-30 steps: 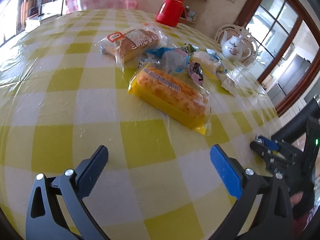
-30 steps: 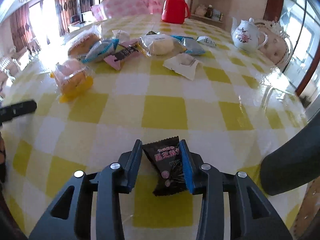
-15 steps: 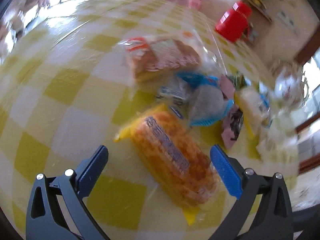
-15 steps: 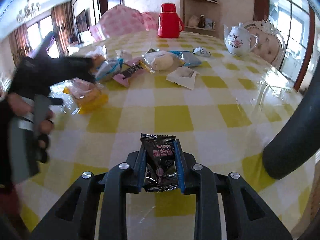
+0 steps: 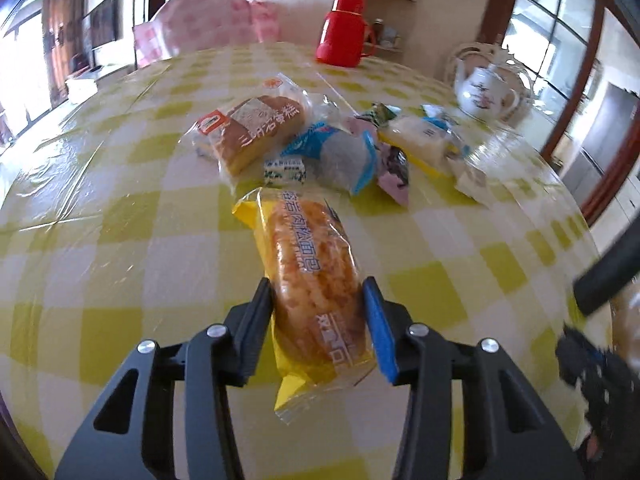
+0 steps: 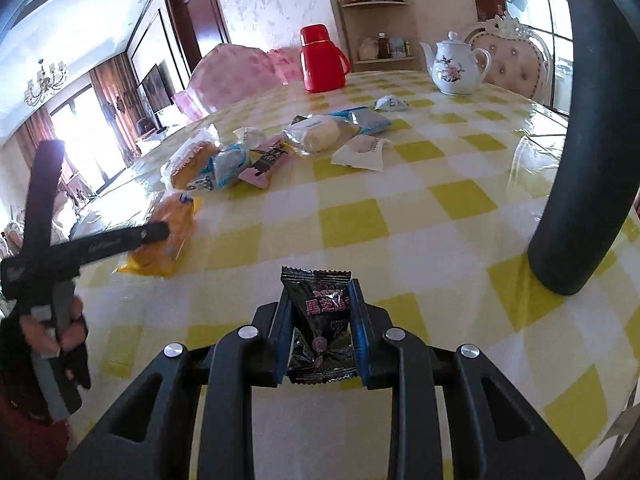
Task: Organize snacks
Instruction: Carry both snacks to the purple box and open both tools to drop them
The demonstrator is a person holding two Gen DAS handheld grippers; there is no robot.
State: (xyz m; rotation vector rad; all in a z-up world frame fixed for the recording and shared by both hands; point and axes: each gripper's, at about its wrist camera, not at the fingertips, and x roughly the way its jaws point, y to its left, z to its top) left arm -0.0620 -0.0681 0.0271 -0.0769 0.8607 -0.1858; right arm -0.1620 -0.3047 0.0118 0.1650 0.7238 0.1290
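yellow-wrapped bread loaf sits between the left tongs, whose jaws have just been closing and now press its sides, its far end toward the snack pile on the checked counter. the right tongs are clamped narrow on a black sesame snack packet, raised above the counter near its edge.

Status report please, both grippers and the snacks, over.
Left gripper just closed, fingers on the yellow bread pack. Right gripper shut on the black snack packet. Snack pile waits mid-table. Nothing in the way.
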